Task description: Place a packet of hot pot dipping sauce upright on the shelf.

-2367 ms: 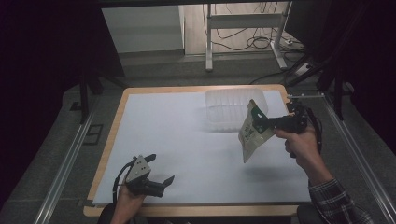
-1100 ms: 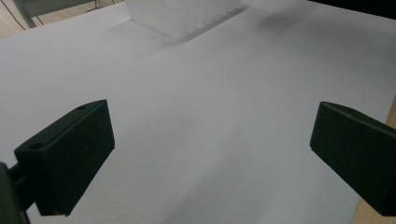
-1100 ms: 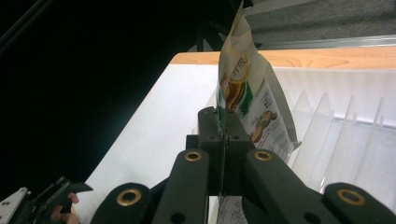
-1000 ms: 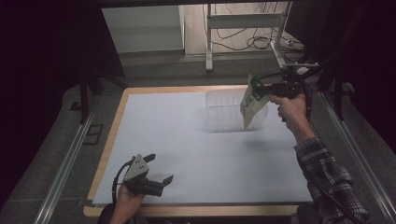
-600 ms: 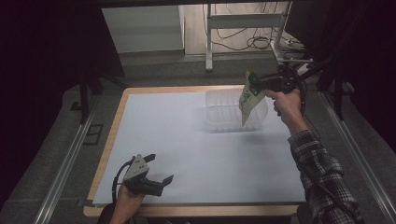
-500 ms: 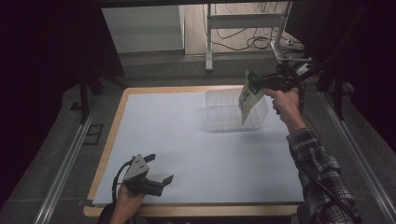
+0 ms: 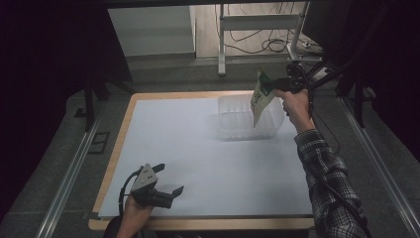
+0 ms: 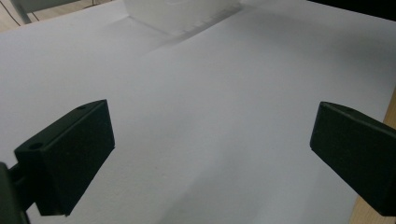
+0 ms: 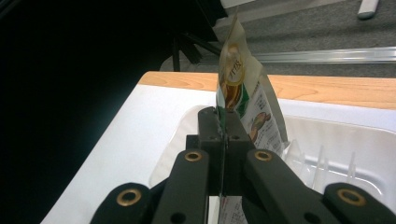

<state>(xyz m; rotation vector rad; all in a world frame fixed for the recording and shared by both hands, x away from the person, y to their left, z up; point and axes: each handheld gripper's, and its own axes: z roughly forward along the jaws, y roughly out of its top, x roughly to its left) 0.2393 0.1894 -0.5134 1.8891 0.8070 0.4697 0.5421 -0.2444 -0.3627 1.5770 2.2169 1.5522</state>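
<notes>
Snack pouch (image 7: pixel 261 96) hangs clamped in the right claw (image 7: pixel 270 89) over the clear tray (image 7: pixel 237 130) at the far side of the surface — lower it straight until it rests inside before releasing — while the left claw (image 7: pixel 171 191) idles with jaws apart.

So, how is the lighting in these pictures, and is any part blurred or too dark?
High view: surroundings are nearly black, the white table is evenly lit. Left gripper view: soft light, the clear tray is washed out. Right gripper view: the left side is black; the pouch is sharp.
</notes>
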